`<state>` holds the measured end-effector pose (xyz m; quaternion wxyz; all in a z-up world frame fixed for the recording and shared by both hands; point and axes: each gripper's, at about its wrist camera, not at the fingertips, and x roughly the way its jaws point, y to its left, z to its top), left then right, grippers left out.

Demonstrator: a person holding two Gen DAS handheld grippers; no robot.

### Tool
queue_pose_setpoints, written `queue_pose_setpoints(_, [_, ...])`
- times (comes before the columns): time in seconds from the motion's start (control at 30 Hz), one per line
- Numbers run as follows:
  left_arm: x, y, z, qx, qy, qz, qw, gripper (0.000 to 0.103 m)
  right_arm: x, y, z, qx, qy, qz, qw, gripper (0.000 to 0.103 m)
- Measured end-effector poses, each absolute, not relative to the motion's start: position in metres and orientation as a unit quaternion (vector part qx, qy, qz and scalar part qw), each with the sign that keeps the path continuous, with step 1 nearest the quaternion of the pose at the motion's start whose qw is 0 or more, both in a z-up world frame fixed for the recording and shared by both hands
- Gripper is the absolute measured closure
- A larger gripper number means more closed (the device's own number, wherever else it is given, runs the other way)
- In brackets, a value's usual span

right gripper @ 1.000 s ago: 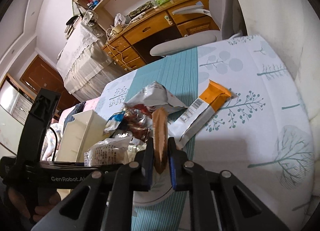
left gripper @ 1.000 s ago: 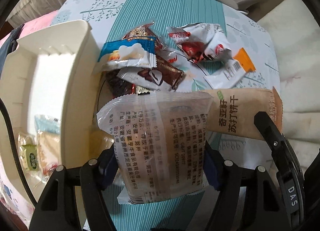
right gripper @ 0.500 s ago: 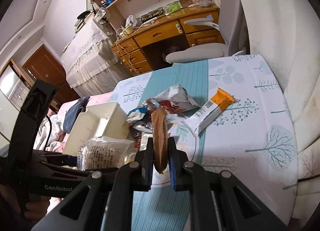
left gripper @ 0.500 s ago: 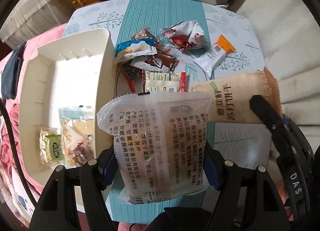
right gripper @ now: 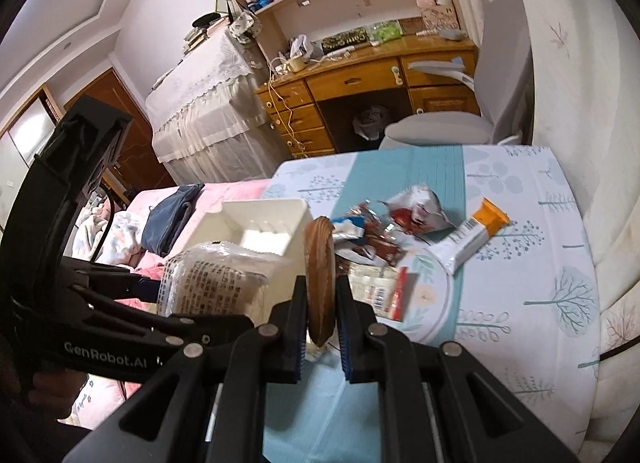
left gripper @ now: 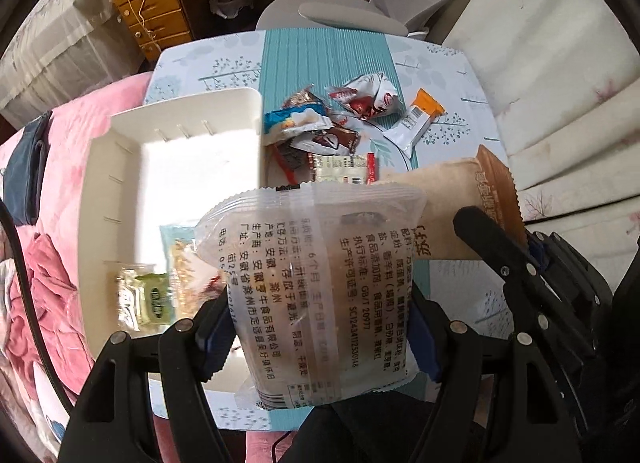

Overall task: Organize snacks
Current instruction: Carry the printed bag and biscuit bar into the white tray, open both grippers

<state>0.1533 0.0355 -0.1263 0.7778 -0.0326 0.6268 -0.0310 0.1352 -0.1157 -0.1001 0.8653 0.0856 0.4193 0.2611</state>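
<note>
You had both tools loaded above the table. Your left gripper (left gripper: 320, 335) was clamped across a clear bag (left gripper: 316, 283) printed with dark text, its pads pressing on both side edges, and your right gripper (right gripper: 322, 315) was pinched tight on a brown packet (right gripper: 319, 275) held edge-on. The white bin (left gripper: 120, 167), where the snacks apparently belonged, sat just left of the loose pile (left gripper: 320, 139) on the round plate (right gripper: 440, 303), with two packets already at its near end.

To do this step well, you probably needed to bring the clear bag over the bare far part of the bin, lower it flat and part the jaws only once it rested there, keeping it off the inner ribs. The brown packet likely had to wait its turn, so the two tools did not crowd each other.

Much was hard to read: the clear bag covered part of the bin floor and the near edge of the plate, the packets inside the bin were blurred, and the brown packet's front was cut off by your right tool.
</note>
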Motion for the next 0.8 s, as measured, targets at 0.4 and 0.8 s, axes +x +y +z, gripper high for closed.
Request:
queue_pose_setpoints(0.4, [0.128,0.110,-0.104,-0.030,0.605,-0.051,0.794,0.030,0.104,-0.044,-0.073,0.086,0.388,0.239,0.886,0.090])
queue_pose_setpoints(0.8, [0.112,0.187,-0.109,-0.029,0.595,-0.036,0.802,0.028,0.085,0.025,-0.073,0.081,0.384,0.242,0.887,0.090])
